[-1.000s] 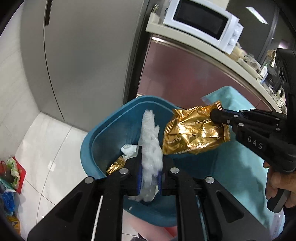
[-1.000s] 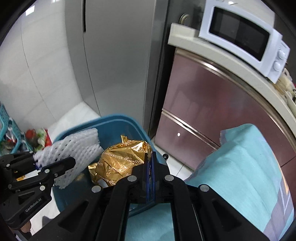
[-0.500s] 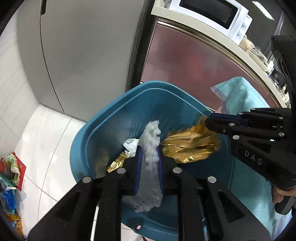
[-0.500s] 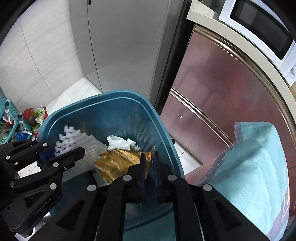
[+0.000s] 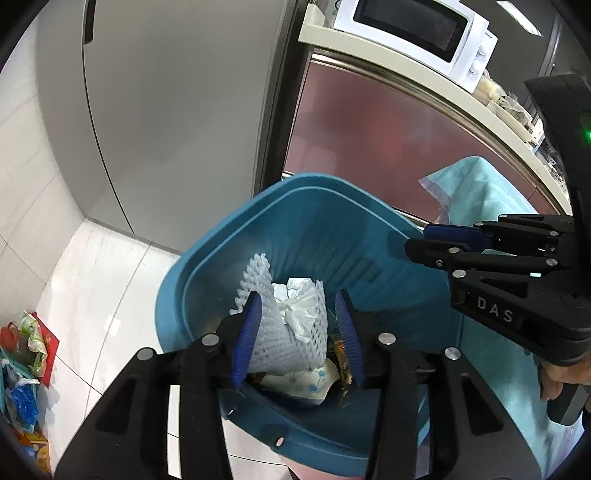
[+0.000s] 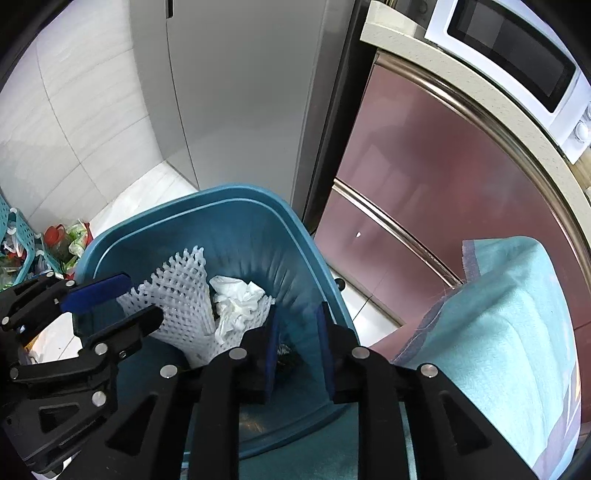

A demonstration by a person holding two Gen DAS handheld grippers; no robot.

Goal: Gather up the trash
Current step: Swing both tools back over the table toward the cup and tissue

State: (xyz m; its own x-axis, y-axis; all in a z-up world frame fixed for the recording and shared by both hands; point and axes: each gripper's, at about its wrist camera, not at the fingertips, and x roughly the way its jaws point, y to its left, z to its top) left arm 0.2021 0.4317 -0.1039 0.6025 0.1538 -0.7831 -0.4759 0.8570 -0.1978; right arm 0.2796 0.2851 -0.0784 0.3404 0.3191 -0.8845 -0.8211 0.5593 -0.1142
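Left wrist view: the left gripper (image 5: 295, 332) has just spread its jaws, and the white foam net (image 5: 288, 343) sits loose in the blue bin (image 5: 332, 229). The right gripper (image 6: 295, 343), jaws also just parted, is empty; its gold wrapper (image 5: 341, 360) seems dropped inside. Both pieces look binned.

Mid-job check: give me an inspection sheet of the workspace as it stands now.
Surface: white tiled floor; teal cloth at right.
Job's things: white foam net and crumpled tissue lie inside the blue bin.
Clutter: bags and packets on the floor.
Grippers: left gripper and right gripper just opened, nothing held, both over the bin.
Cables: nothing seen.
Surroundings: grey fridge, microwave on counter.
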